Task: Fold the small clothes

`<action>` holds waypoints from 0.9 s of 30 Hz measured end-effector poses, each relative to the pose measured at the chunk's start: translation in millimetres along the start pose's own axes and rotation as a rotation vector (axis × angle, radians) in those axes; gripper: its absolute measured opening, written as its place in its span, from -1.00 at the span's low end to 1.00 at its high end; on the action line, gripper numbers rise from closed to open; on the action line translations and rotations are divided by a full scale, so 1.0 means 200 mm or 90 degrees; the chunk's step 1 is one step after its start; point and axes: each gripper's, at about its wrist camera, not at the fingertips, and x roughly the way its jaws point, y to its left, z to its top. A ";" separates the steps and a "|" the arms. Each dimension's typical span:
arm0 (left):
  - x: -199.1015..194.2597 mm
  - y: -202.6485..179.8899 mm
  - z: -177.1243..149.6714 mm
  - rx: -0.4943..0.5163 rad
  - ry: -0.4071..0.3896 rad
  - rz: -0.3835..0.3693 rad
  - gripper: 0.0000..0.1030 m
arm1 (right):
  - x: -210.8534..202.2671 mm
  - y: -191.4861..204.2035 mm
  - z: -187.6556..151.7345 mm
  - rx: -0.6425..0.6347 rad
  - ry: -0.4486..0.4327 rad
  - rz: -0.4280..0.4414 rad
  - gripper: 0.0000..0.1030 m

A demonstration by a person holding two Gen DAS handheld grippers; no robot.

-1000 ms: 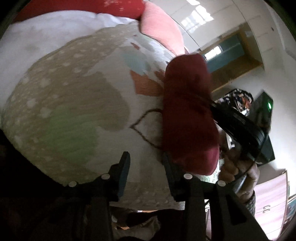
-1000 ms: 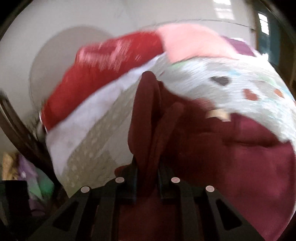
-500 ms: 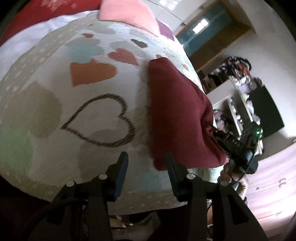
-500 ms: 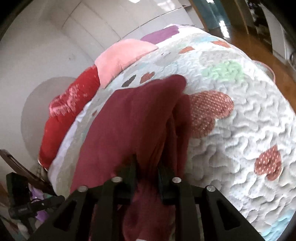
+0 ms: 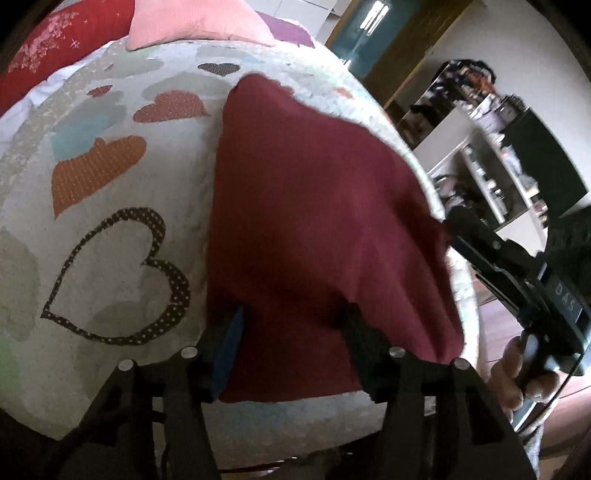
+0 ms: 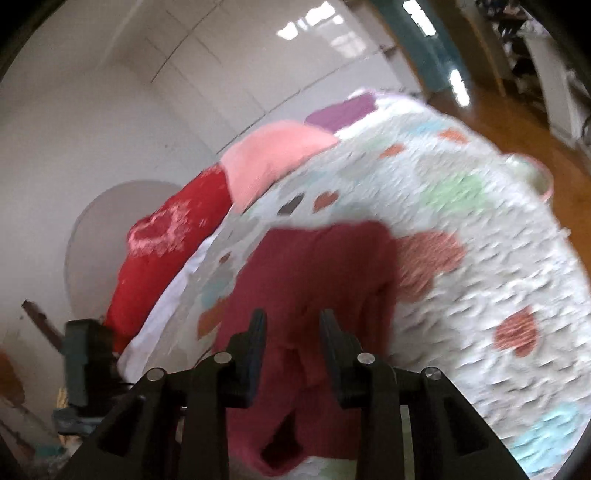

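My left gripper (image 5: 291, 332) stood wide, its fingers astride the near edge of the maroon garment (image 5: 314, 221), which lay on the heart-patterned quilt (image 5: 110, 258) by the bed's right edge. My right gripper (image 6: 293, 332) gaped open above the same cloth. Bare quilt spread leftward; a pink pillow (image 5: 195, 22) and red pillow (image 5: 48, 48) lay beyond, with shelves (image 5: 491, 177) across the wooden floor (image 6: 517, 122).

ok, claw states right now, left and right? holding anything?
Left claw: open, fingers straddling the near edge of the maroon garment, not clamped.
Right claw: open, garment lies between and below the fingers, nothing gripped.
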 end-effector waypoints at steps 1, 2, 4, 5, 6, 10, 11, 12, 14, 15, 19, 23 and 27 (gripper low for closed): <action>0.00 -0.01 -0.01 0.007 -0.006 0.006 0.13 | 0.04 -0.01 -0.02 0.004 0.012 0.001 -0.38; -0.01 -0.03 -0.03 0.018 -0.011 0.010 0.14 | 0.08 -0.03 -0.04 0.008 0.027 -0.007 -0.38; -0.02 -0.06 -0.04 0.043 -0.014 0.011 0.15 | 0.16 -0.06 -0.07 -0.001 0.050 -0.058 -0.55; -0.04 -0.07 -0.05 0.055 -0.016 0.015 0.15 | 0.17 -0.07 -0.09 -0.024 0.047 -0.099 -0.59; -0.04 -0.07 -0.06 0.062 -0.017 0.017 0.15 | 0.17 -0.07 -0.10 -0.049 0.035 -0.130 -0.59; -0.06 -0.05 -0.08 0.052 -0.018 0.012 0.16 | 0.15 -0.03 -0.13 -0.122 0.005 -0.240 0.03; -0.06 -0.03 -0.09 0.046 -0.018 0.007 0.16 | 0.14 -0.05 -0.13 -0.103 0.010 -0.223 0.03; -0.07 -0.03 -0.09 0.041 -0.018 0.005 0.16 | 0.13 -0.09 -0.13 -0.080 0.011 -0.210 0.03; -0.08 -0.01 -0.10 0.034 -0.018 0.000 0.16 | 0.11 -0.15 -0.13 -0.045 0.010 -0.189 0.03; -0.09 -0.01 -0.11 0.032 -0.019 -0.003 0.16 | 0.10 -0.16 -0.12 -0.037 0.006 -0.183 0.07; -0.14 0.02 -0.13 0.024 -0.023 -0.006 0.16 | 0.00 -0.25 -0.12 0.016 -0.030 -0.188 0.28; -0.17 0.07 -0.15 -0.001 -0.027 -0.017 0.16 | -0.18 -0.40 -0.14 0.124 -0.080 -0.285 -0.10; -0.19 0.08 -0.18 -0.023 -0.027 -0.024 0.16 | -0.31 -0.35 -0.14 0.168 -0.134 -0.142 -0.31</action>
